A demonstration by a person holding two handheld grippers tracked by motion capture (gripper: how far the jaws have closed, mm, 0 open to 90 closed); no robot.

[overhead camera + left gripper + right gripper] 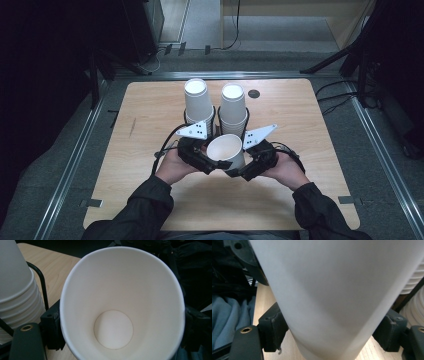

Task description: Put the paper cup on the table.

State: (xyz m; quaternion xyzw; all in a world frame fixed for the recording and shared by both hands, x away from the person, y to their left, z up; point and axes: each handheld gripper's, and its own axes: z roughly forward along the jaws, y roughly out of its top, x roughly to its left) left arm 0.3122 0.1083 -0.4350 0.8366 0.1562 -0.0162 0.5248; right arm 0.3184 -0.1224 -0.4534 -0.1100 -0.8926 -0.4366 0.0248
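- I'm gripping a white paper cup [226, 151] with both tools, left gripper [207, 161] and right gripper [239, 167] each closed on its wall.
- It's hanging tilted over the table [150, 115], just before two cup stacks [233, 111].

- High view was lit from overhead; the light wooden tabletop [150, 125] was bright, surroundings fell near-black.
- The open white paper cup [226, 150] was slightly overexposed, with a soft shadow below.
- Left gripper view: cup interior evenly lit, rim sharp, background dim.
- Right gripper view: cup wall was blurred and shaded grey, too close to focus.
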